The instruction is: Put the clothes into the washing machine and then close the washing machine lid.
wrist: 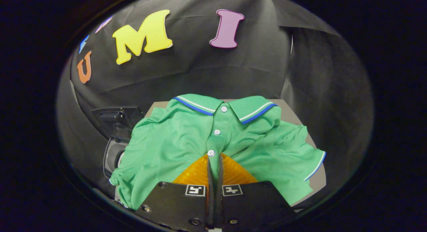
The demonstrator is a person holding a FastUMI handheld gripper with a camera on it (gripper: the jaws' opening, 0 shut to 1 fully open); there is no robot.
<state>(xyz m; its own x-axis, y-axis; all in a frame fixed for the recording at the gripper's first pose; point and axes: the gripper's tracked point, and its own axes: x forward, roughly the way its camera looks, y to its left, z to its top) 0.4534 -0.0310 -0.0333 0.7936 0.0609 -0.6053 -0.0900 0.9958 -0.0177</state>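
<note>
**Gripper pinches green polo shirt at the button placket**

The gripper (215, 158) points forward and slightly downward over a grey table (293, 113), its two fingers (195, 172) drawn together until almost no gap is left between them. Their tips meet at the front opening of a green polo shirt (173, 142), just below the lowest of the three white buttons (210, 153), and the cloth bunches and rises around them there. The jaws appear clamped on the shirt's fabric, both fingers pressing into the fold at the placket.

The shirt lies spread across the table ahead of the fingers, collar (225, 107) farthest away, with white and blue stripes along the collar edge and along the hem of the sleeve (310, 158) to the right. The garment's left side hangs over the table edge and partly covers the washing machine (115, 148), a small dark appliance standing beside the table, to the left of the fingers. Its lid (116, 118) stands raised and open above the body, near the shirt's shoulder. Behind everything hangs the booth's black cloth wall (200, 72).
</note>
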